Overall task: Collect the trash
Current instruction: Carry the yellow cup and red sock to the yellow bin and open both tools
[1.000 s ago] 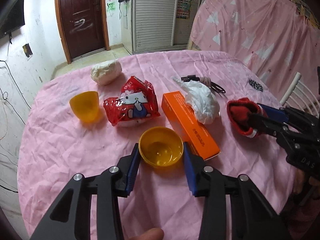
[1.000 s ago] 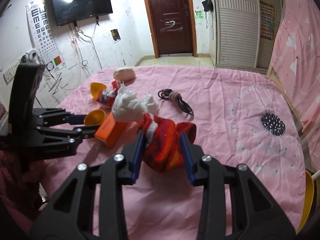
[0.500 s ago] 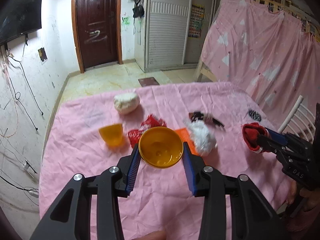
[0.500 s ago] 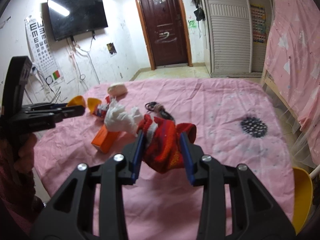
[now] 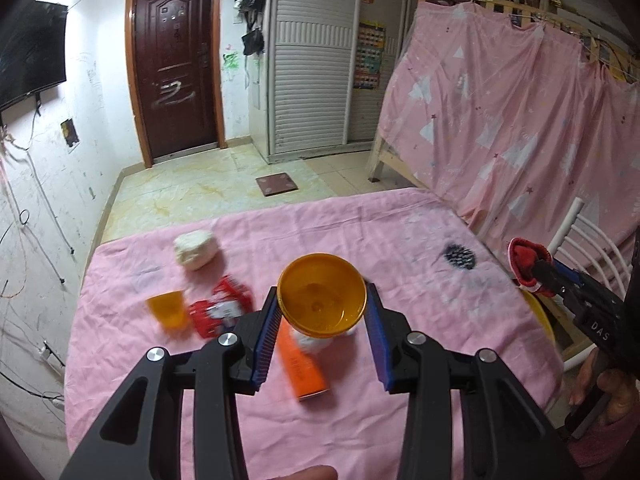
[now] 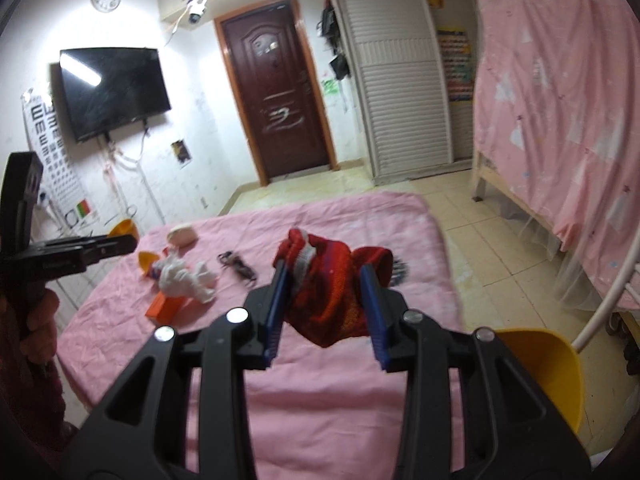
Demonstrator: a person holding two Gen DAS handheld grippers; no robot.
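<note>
My left gripper (image 5: 322, 314) is shut on an orange plastic half-shell (image 5: 322, 295), held well above the pink table (image 5: 400, 400). My right gripper (image 6: 326, 298) is shut on a crumpled red cloth (image 6: 332, 292), lifted over the table's right part; in the left wrist view the same cloth (image 5: 524, 258) shows at the right edge. On the table lie a second orange half-shell (image 5: 168, 310), a red snack wrapper (image 5: 220, 310), an orange box (image 5: 304, 368), a white crumpled wad (image 6: 182, 278) and a pale lump (image 5: 197, 249).
A yellow bin (image 6: 548, 368) stands beside the table's right edge, near a white chair frame (image 6: 612, 292). A black cable (image 6: 238, 266) and a dark spotted patch (image 5: 459, 255) lie on the cloth. A pink curtain (image 5: 520, 120) hangs at the right.
Both grippers have risen off the table with their loads. The left one lifted the half-shell and tilted up; the right one carried the red cloth to the right, toward the yellow bin.
</note>
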